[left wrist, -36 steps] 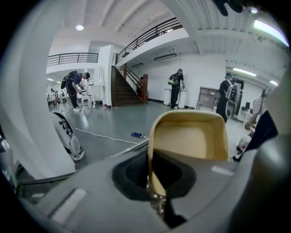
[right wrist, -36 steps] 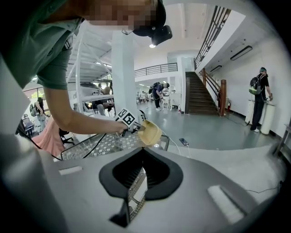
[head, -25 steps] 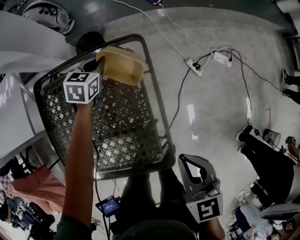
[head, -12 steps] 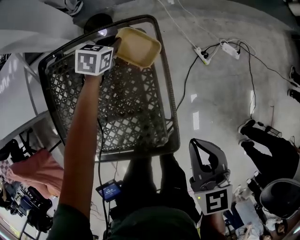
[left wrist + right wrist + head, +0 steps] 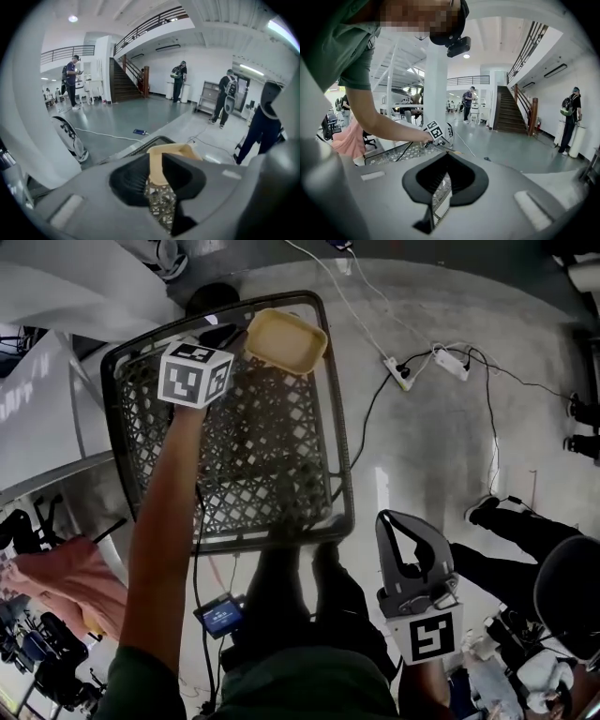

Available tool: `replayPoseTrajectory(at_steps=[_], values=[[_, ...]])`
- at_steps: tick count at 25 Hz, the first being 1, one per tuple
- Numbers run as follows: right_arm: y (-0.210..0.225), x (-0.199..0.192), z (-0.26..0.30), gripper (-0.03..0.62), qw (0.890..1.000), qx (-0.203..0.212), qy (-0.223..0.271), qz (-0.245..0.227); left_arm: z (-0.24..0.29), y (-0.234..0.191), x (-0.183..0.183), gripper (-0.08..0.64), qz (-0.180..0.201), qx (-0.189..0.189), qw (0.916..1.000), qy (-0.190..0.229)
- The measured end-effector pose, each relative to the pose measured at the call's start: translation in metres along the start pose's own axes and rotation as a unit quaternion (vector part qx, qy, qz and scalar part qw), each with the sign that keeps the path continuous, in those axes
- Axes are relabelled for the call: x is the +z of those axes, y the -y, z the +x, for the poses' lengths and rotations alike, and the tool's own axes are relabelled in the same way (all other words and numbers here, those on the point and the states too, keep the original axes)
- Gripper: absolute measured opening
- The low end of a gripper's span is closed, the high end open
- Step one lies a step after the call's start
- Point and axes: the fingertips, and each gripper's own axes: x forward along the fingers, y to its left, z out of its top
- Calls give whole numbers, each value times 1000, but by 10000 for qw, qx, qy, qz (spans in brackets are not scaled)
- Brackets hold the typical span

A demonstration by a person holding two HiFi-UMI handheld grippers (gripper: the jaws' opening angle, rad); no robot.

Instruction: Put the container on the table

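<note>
A tan plastic container (image 5: 286, 340) sits tilted at the far right corner of a black mesh basket (image 5: 342, 456). My left gripper (image 5: 234, 334), under its marker cube (image 5: 195, 374), reaches over the basket to the container's near left rim. In the left gripper view that container (image 5: 171, 152) rim stands between the jaws of my left gripper (image 5: 156, 176), which are opening, with basket mesh showing below. My right gripper (image 5: 398, 519) hangs low at the right, outside the basket, shut on nothing. The right gripper view shows my right gripper (image 5: 443, 180) and the basket (image 5: 393, 152) beyond it.
A white table (image 5: 56, 296) fills the upper left, beside the basket. Power strips and cables (image 5: 398, 371) lie on the grey floor to the right. A person's legs (image 5: 525, 531) stand at the right edge. Pink cloth (image 5: 66, 577) lies lower left.
My left arm has reached further over the basket with the container, up to its far corner. The left jaws have spread. My right gripper has risen a little.
</note>
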Motion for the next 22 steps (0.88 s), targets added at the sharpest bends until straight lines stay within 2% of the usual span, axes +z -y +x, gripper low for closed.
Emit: replayPoseTrajectory(at_steps=[6,10,17,22], values=[[-14,52,-30,5,9990,65,358,-247,-90,18,48,3,118,147,9977,655],[-24,92,-52,5,9969,181,650,-412,-170,41,93,3,261,167,9910,1305],[-53,168,-113,6,9879,460,1301,-708,-357,125,162,2,774,83,9644,2527],[-67,214,-176,6,9757,650,1790,-1083,-483,204,179,2,1131,220,9410,3183]])
